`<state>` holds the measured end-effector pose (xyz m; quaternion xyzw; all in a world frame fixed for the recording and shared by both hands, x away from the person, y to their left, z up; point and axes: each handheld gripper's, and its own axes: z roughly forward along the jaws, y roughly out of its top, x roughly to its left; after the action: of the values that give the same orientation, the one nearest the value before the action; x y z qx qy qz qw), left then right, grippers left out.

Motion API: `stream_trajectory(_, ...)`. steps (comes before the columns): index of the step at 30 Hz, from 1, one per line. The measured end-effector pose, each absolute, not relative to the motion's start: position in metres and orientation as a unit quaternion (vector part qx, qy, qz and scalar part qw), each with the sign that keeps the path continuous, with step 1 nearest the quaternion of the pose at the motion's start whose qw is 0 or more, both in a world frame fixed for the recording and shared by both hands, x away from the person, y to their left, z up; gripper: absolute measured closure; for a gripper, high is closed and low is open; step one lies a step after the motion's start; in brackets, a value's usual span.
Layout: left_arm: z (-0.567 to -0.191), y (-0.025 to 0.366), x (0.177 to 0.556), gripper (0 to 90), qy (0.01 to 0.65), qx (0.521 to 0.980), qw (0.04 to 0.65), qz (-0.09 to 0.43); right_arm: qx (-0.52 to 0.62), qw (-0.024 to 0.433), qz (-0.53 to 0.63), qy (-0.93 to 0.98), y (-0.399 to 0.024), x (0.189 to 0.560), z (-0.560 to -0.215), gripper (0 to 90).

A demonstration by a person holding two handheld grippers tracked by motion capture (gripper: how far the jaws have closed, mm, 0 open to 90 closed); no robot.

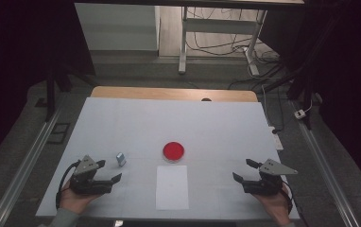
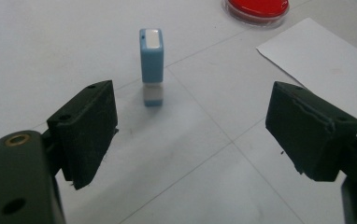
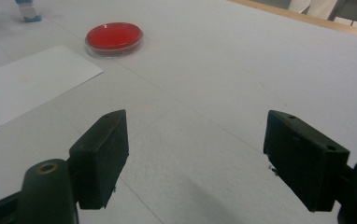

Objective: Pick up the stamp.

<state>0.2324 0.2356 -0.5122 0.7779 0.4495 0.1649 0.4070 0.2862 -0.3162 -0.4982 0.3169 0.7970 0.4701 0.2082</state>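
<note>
Left gripper sits low over the near-left part of the table, held in the person's left hand, jaws wide apart and pointing inward to the right, nothing between them. Right gripper sits at the near-right, held in the right hand, jaws also spread wide, pointing inward to the left, nothing gripped. Both forearms enter from the bottom edge. In both gripper views the jaws stand well apart.

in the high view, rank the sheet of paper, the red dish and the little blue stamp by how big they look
1. sheet of paper, clearly the largest.
2. red dish, a round dish just beyond the paper's far edge.
3. blue stamp, by far the smallest, standing left of the dish.
All three sit at similar depth, so the order is safe.
</note>
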Motion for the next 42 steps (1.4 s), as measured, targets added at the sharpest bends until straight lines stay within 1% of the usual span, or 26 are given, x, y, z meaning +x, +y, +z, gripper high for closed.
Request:
stream_trajectory(6, -0.512, 0.239, 0.232, 17.6, 0.446, 0.777, 0.413, 0.165, 0.321, 0.219, 0.467, 0.794, -0.315, 0.286, -0.495, 23.4)
stream_trajectory(16, -0.514, 0.237, 0.231, 17.5, 0.440, 0.781, 0.413, 0.162, 0.322, 0.225, 0.465, 0.793, -0.313, 0.288, -0.496, 24.3)
stream_trajectory(30, -0.504, 0.242, 0.235, 18.4, 0.450, 0.770, 0.421, 0.165, 0.315, 0.223, 0.469, 0.794, -0.311, 0.283, -0.496, 25.4)
stream_trajectory(42, -0.496, 0.235, 0.250, 20.2, 0.441, 0.781, 0.413, 0.160, 0.310, 0.218, 0.459, 0.804, -0.304, 0.284, -0.498, 25.6)
